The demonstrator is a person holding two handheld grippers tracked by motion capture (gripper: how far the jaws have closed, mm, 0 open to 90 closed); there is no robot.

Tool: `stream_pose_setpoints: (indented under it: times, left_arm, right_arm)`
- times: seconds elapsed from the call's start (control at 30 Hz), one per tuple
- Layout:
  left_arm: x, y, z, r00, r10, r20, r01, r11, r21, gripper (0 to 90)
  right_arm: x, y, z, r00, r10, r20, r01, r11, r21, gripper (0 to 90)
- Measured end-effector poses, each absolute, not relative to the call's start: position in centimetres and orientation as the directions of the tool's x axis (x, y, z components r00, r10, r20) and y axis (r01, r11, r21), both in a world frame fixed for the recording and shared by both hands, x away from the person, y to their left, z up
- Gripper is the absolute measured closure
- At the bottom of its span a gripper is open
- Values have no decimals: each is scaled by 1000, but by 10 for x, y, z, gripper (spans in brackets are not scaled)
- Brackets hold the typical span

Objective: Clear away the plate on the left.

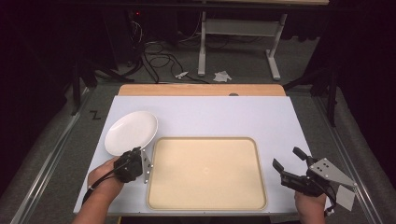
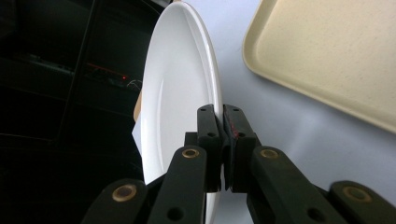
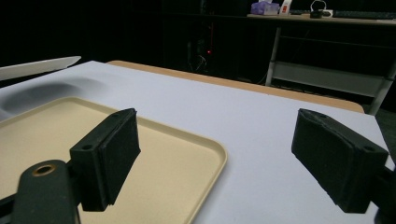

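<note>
A white plate hangs tilted over the table's left side, held by its near rim. My left gripper is shut on that rim; in the left gripper view the jaws pinch the plate edge-on at the gripper. A beige tray lies flat at the table's front centre, with nothing in it. My right gripper hovers open near the tray's right edge, its jaws wide apart in the right gripper view, with nothing between them. The tray's corner and the plate's rim also appear there.
The table has a white top with a wooden strip along the far edge. Beyond it stand a desk frame and cables on the floor. Bare white surface lies behind and right of the tray.
</note>
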State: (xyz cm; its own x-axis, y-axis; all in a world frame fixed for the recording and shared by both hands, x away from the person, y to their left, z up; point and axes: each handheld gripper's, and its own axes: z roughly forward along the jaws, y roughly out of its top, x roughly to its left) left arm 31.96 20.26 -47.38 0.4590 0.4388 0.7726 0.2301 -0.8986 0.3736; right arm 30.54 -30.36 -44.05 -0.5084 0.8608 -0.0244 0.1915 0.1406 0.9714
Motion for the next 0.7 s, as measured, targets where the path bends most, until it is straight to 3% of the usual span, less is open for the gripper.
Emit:
stream_pose_setpoints:
  times: [0.7]
  left_arm:
    - [284,185,-478,433,415,800,123,-907,404,870]
  right_arm:
    - [307,-301,-442,-509,860,-32,201,155,967,161]
